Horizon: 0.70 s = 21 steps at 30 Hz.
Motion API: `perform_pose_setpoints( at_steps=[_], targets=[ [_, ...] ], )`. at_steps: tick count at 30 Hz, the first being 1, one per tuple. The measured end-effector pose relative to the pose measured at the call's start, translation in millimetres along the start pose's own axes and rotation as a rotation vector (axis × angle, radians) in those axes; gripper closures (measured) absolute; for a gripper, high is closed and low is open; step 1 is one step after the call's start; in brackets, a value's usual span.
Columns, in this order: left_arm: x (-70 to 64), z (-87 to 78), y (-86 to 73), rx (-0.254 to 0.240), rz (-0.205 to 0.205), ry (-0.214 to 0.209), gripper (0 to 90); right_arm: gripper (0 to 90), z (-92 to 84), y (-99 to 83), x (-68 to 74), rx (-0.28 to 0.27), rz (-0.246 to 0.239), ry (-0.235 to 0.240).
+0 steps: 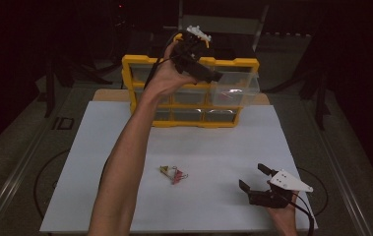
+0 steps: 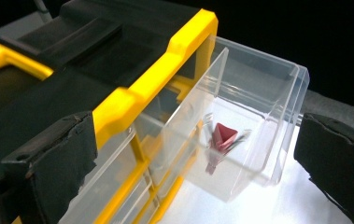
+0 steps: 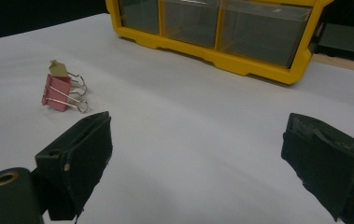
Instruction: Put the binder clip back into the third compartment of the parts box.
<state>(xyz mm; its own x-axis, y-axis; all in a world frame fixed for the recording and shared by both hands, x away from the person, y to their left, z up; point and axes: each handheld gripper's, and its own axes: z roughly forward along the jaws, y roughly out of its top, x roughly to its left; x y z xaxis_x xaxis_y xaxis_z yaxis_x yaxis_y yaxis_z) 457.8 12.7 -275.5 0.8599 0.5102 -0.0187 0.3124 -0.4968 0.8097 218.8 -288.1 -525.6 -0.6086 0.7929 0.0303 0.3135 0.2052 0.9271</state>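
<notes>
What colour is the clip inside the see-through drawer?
The binder clip in the pulled-out drawer is red-pink with silver handles. The left gripper view shows it best.

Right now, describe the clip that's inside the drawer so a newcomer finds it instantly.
Start at the yellow drawer cabinet at the table's far edge. Its top right clear drawer is pulled out. On that drawer's floor lies one red binder clip; the other clips lie loose on the white mat.
</notes>
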Motion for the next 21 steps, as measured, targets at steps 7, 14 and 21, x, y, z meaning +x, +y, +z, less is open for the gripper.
perform_pose_setpoints(
  at_steps=[7,14,21],
  targets=[
    [6.5,-15.9,-23.8,0.006,-0.022,0.025,0.2,8.4,-0.3,-0.2,-0.3,0.002,0.000,-0.003],
    [8.1,-32.3,-57.3,0.033,-0.036,0.060,0.3,8.4,0.5,-0.2,0.8,0.006,-0.004,-0.003],
    [3.0,-43.6,-90.7,0.072,-0.063,0.114,0.4,8.4,2.0,0.1,2.9,0.010,-0.007,-0.002]
  ],
)
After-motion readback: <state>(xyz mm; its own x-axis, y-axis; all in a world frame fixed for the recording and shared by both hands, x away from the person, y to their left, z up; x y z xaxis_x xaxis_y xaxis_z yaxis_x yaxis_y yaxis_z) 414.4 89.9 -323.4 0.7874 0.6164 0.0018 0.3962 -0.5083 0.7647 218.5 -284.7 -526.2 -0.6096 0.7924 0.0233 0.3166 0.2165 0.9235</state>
